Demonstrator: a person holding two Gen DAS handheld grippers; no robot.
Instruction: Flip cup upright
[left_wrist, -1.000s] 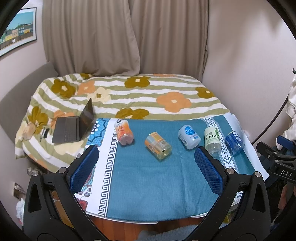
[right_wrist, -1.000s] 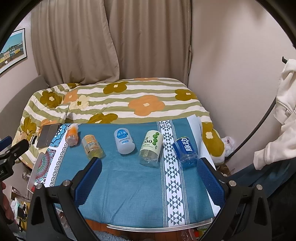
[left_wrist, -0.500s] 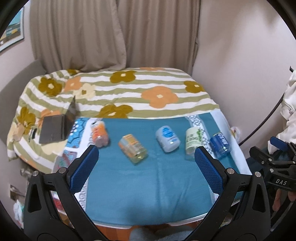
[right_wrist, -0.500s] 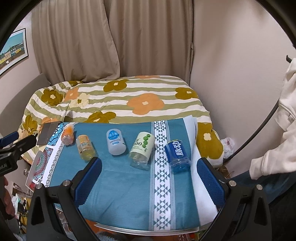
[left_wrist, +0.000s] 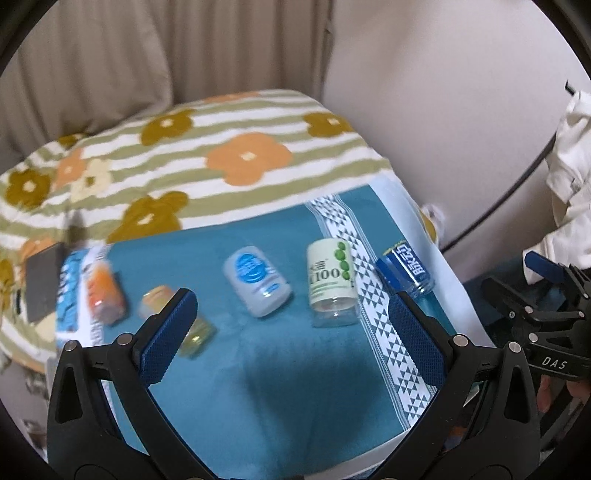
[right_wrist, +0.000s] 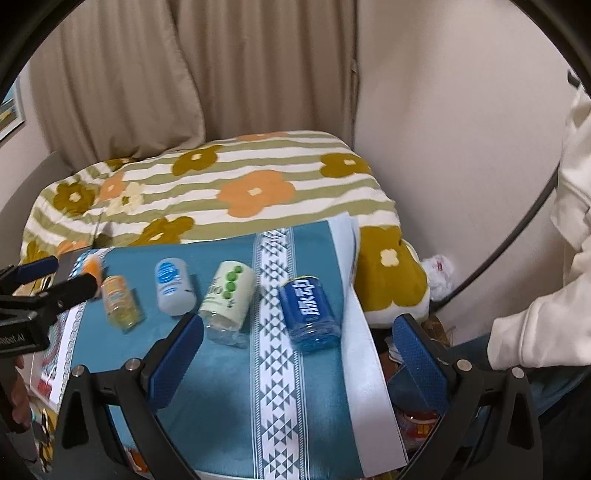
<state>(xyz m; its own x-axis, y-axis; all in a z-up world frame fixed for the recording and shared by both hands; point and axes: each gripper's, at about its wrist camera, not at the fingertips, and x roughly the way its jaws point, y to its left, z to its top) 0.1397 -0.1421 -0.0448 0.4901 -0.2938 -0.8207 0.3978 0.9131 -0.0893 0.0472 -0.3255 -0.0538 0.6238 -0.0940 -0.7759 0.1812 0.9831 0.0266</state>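
Observation:
Several cups made from cut bottles lie on their sides in a row on the teal tablecloth (left_wrist: 280, 369): an orange one (left_wrist: 103, 291), a yellow one (left_wrist: 177, 317), a white-and-blue one (left_wrist: 256, 280), a cream one with green dots (left_wrist: 332, 282) and a blue one (left_wrist: 404, 271). The right wrist view shows the same row, with the blue cup (right_wrist: 308, 314) nearest and the cream cup (right_wrist: 227, 299) left of it. My left gripper (left_wrist: 291, 328) is open and empty, above the cloth in front of the row. My right gripper (right_wrist: 299, 362) is open and empty, just in front of the blue cup.
A bed with a striped flower duvet (left_wrist: 221, 155) lies behind the table. A laptop (left_wrist: 42, 280) sits at the left. Curtains (right_wrist: 184, 74) and a wall stand behind. A white garment (right_wrist: 569, 221) hangs at the right. The cloth's white edge (right_wrist: 369, 387) marks the table's right side.
Both grippers have swung to the right and moved closer to the row. The blue and cream cups now sit larger in the right wrist view. The cups have not moved.

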